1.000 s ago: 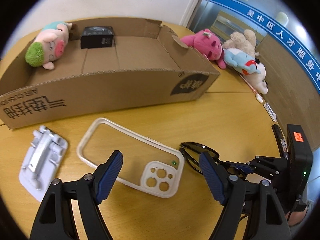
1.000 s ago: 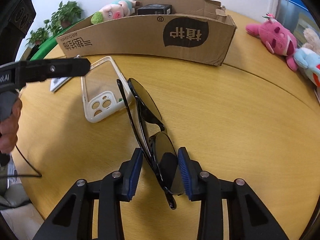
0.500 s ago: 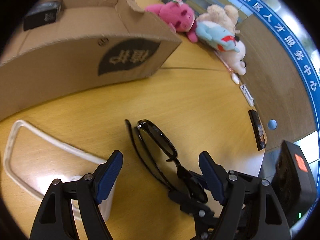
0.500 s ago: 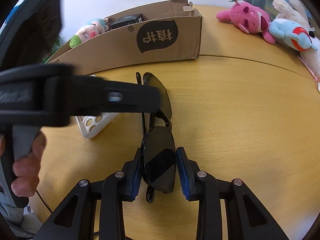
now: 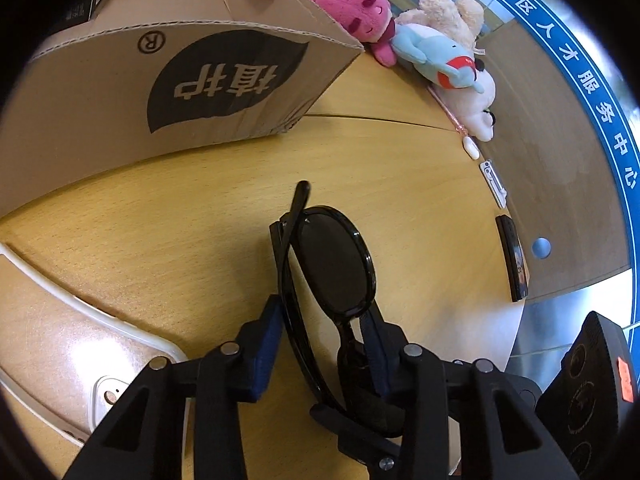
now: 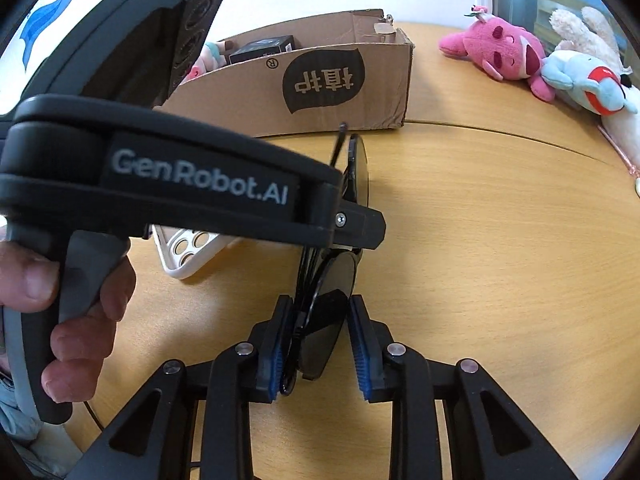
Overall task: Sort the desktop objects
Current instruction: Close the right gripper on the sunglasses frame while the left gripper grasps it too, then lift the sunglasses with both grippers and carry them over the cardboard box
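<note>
Black folded sunglasses (image 5: 332, 268) are held above the wooden table (image 5: 400, 184). My left gripper (image 5: 320, 344) is shut on them near the bridge. My right gripper (image 6: 318, 344) is shut on the other lens (image 6: 326, 320) of the sunglasses. The left gripper's body crosses the right wrist view and hides the middle of the glasses. The cardboard box (image 5: 168, 80) stands at the back; it also shows in the right wrist view (image 6: 320, 88) with a black box (image 6: 264, 48) and a plush toy inside.
A white phone case (image 5: 60, 344) lies at the left; it also shows in the right wrist view (image 6: 192, 248). Pink (image 5: 360, 16), blue (image 5: 436, 56) and beige plush toys lie at the back right. A dark phone (image 5: 514, 264) and small white items lie along the right table edge.
My left gripper has swung right from over the phone case to the sunglasses and closed on them. My right gripper has kept its hold on the other lens.
</note>
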The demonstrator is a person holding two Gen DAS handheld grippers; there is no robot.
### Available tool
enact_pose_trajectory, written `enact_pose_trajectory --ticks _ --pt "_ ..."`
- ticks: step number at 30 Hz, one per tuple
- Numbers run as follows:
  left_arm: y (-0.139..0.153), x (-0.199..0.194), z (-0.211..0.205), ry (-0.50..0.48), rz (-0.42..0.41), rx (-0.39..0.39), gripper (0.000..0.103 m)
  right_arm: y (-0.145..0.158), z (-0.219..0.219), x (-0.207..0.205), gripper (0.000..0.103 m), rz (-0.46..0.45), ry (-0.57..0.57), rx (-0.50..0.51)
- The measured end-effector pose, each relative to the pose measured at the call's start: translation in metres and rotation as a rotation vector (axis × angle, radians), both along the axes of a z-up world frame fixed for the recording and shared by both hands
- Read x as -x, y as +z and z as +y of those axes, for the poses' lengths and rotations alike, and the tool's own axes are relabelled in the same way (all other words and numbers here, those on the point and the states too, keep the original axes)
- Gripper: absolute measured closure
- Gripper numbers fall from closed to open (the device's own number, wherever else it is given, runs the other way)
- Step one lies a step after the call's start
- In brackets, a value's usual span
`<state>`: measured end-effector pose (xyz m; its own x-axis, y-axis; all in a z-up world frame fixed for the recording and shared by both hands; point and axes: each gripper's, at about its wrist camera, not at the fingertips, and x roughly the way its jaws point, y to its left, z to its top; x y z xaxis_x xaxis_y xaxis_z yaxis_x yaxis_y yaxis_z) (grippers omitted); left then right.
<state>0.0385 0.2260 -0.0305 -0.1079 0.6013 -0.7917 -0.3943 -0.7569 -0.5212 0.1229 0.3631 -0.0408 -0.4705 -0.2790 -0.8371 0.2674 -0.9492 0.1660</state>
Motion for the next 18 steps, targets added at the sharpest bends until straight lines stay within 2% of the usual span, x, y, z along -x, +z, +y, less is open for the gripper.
enact_pose_trajectory --ticks 8,12,18 --pt "0.007 0.0 -0.005 0.021 0.021 0.002 0.067 0.006 -0.008 -0.001 0.078 0.013 0.007 -0.007" --pt "0.026 -0.004 -0.007 0.017 0.088 0.014 0.067 0.019 -0.012 -0.003 0.078 0.044 0.008 -0.004" --pt "0.061 0.001 -0.022 0.044 0.169 -0.021 0.067 0.05 -0.018 0.004 0.078 0.125 0.011 0.001"
